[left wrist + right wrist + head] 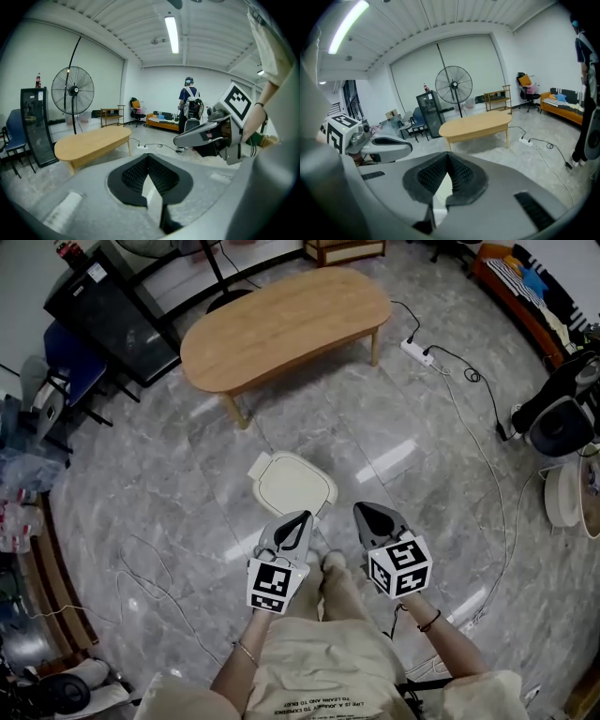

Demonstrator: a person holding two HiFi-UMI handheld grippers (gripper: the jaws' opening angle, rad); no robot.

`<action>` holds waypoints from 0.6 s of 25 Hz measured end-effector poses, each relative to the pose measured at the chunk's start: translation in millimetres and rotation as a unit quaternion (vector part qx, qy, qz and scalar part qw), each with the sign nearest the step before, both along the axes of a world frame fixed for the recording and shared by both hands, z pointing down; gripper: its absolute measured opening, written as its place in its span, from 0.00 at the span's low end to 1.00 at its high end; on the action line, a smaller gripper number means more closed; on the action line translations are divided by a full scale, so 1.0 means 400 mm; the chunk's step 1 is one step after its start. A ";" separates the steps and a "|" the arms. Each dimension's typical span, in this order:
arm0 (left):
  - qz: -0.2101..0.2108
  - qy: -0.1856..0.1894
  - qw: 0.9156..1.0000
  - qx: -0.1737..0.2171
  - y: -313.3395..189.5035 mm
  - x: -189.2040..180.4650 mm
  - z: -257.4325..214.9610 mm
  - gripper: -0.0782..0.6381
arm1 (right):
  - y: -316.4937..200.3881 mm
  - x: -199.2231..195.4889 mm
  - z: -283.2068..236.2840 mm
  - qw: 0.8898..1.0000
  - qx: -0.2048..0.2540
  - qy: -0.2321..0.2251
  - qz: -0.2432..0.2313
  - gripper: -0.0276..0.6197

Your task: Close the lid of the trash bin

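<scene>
In the head view, the trash bin (292, 486) sits on the grey marble floor just beyond your feet, its cream lid lying flat over the top. Your left gripper (306, 516) hangs over the bin's near edge and your right gripper (359, 508) just to the right of it. Both point away from you, side by side but apart. Farther off stands the wooden table (286, 326), with a power strip (415, 352) on the floor to its right.

In the left gripper view, your claw is fully closed. The black ribbed pads (136, 173) meet at the tips and nothing is caught between them. A pale sliver shows through the slit below the tips, but you cannot tell what it is. The other claw appears at the right, and a standing fan (72, 89) rises at the far left behind the table.

In the right gripper view, this claw is likewise closed tip to tip and holds nothing. The left claw shows at the left, with the table and fan beyond.
</scene>
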State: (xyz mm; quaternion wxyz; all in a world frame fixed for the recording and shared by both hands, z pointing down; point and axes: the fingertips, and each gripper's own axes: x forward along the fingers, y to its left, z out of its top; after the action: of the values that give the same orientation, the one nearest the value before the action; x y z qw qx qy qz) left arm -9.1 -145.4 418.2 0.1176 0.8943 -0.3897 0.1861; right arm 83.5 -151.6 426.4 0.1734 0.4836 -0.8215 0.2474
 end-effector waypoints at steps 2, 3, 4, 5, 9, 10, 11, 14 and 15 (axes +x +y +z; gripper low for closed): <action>0.002 0.006 1.000 0.016 -0.008 0.002 -0.044 0.14 | -0.009 0.002 -0.046 1.000 0.016 -0.006 -0.002 0.05; 0.004 0.007 1.000 0.025 -0.013 0.001 -0.066 0.14 | -0.013 0.000 -0.068 1.000 0.023 -0.009 -0.003 0.05; 0.004 0.008 0.999 0.034 -0.018 -0.002 -0.087 0.14 | -0.016 -0.002 -0.089 0.999 0.030 -0.012 -0.005 0.05; 0.003 0.011 0.999 0.041 -0.021 -0.006 -0.106 0.14 | -0.017 -0.005 -0.109 0.999 0.037 -0.015 -0.007 0.05; -0.005 0.021 0.998 0.067 -0.034 -0.023 -0.175 0.14 | -0.022 -0.010 -0.175 0.998 0.062 -0.023 -0.012 0.05; -0.007 0.022 0.997 0.074 -0.036 -0.029 -0.190 0.14 | -0.023 -0.011 -0.190 0.997 0.067 -0.025 -0.012 0.05; -0.008 0.023 0.997 0.080 -0.037 -0.036 -0.205 0.14 | -0.023 -0.011 -0.204 0.997 0.073 -0.027 -0.012 0.05; -0.016 0.024 0.995 0.097 -0.037 -0.057 -0.246 0.14 | -0.024 -0.005 -0.245 0.995 0.088 -0.036 -0.005 0.05; -0.020 0.024 0.994 0.101 -0.037 -0.064 -0.260 0.14 | -0.026 -0.002 -0.259 0.995 0.093 -0.040 -0.001 0.05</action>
State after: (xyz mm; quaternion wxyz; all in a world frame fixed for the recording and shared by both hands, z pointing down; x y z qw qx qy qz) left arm -34.6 -160.3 314.2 0.0391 0.8980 -0.4210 0.1217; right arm 82.8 -161.9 322.7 0.0948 0.4864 -0.8478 0.1888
